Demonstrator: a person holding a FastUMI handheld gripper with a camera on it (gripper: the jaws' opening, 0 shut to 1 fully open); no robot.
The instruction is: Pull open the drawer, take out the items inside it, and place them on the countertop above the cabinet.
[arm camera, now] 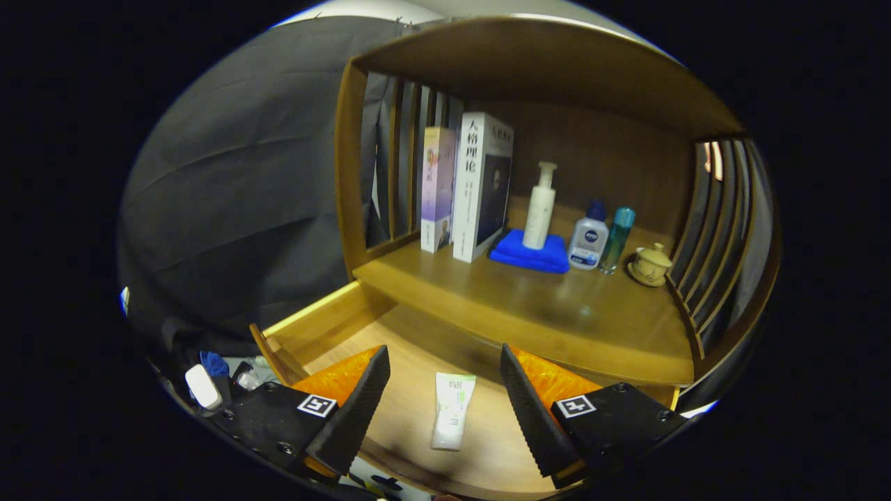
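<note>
Booth with dark cloth wall; wooden cabinet with slatted sides. The drawer (334, 327) is already pulled out beneath the counter (557, 313), so its contents are reachable from above. A white-and-green tube (451, 410) lies flat on the drawer floor near the front edge, between the fingers of the claw (445, 390), which is spread wide and grasping nothing, apparently lined up to straddle it. Tube print too small to read.

Along the counter's back edge:
- two upright books (463, 188)
- pump bottle (540, 207) on a blue cloth (530, 254)
- a Nivea-marked bottle (589, 240)
- teal bottle (617, 239)
- lidded cup (651, 264) at the right corner

The counter's front stays free for placing.
</note>
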